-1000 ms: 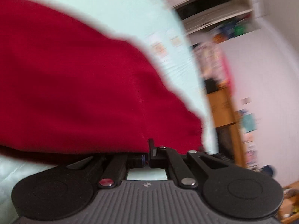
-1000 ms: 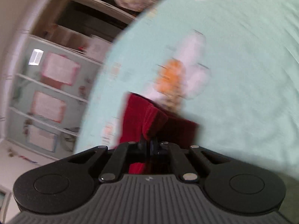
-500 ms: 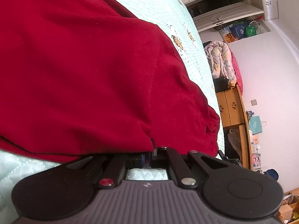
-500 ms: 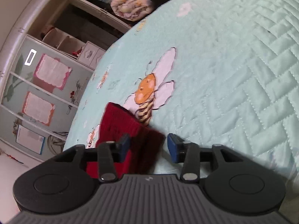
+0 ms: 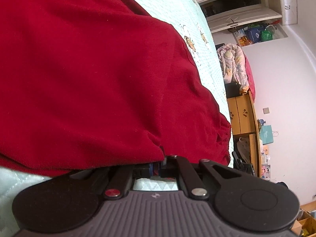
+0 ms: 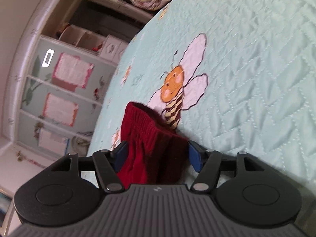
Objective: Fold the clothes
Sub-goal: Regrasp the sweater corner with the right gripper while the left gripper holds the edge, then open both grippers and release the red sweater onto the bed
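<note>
My left tongs [image 5: 158,163] pinch the near hem of the red garment [image 5: 88,75] spread on the quilt [image 6: 256,69], while my right tongs [image 6: 157,154] have just been opening, its waistband lying loose between them.

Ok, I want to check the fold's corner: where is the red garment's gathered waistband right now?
In the right wrist view, the gathered waistband lies on the quilt between the right gripper's open jaws, just left of the printed bee.

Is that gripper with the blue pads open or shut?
Open: the right gripper has just been opening, blue pads apart beside the gathered red garment.
</note>
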`<action>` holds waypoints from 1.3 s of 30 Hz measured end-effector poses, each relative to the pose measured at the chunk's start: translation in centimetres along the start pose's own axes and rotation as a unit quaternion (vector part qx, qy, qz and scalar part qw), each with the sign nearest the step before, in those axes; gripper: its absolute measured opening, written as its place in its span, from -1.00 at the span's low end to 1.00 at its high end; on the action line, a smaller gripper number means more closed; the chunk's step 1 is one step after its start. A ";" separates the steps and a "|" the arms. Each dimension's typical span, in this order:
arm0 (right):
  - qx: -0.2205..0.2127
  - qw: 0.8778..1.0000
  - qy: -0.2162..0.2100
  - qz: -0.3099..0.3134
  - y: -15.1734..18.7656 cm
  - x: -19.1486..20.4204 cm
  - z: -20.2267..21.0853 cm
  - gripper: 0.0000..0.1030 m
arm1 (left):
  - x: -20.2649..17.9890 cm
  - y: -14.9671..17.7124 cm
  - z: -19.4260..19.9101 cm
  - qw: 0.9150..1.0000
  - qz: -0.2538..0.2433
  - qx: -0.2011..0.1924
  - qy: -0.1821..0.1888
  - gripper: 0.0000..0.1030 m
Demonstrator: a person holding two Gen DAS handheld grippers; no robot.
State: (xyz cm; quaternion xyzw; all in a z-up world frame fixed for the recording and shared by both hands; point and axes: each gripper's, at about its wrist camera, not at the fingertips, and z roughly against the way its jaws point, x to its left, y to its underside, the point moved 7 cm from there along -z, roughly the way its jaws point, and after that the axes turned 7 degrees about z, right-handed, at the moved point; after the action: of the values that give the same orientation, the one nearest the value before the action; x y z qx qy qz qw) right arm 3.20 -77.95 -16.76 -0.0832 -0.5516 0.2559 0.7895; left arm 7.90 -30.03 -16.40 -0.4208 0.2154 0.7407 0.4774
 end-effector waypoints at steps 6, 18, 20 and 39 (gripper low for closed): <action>0.017 0.999 -0.019 -0.032 1.2 -0.2 1.4 0.20 | 0.0 -0.1 0.1 1.000 0.003 -0.003 0.002 -0.95; 0.018 1.000 -0.003 -0.015 0.7 -0.5 -1.0 -0.63 | -0.1 -0.1 0.0 1.000 0.009 0.002 -0.002 -0.95; 0.008 1.000 0.008 0.008 0.2 0.3 -0.1 -0.67 | -0.5 0.0 -0.1 1.000 0.007 0.007 0.000 -0.93; -0.007 0.999 0.039 0.017 -0.4 -1.2 1.8 -0.38 | -0.6 1.2 4.1 0.998 -0.046 0.026 0.031 -0.39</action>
State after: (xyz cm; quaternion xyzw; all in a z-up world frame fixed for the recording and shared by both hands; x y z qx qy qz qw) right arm 1.36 -79.18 -16.87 -0.1079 -0.5209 0.2623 0.8051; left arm 5.27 -27.94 -13.70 -0.4405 0.2296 0.6988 0.5147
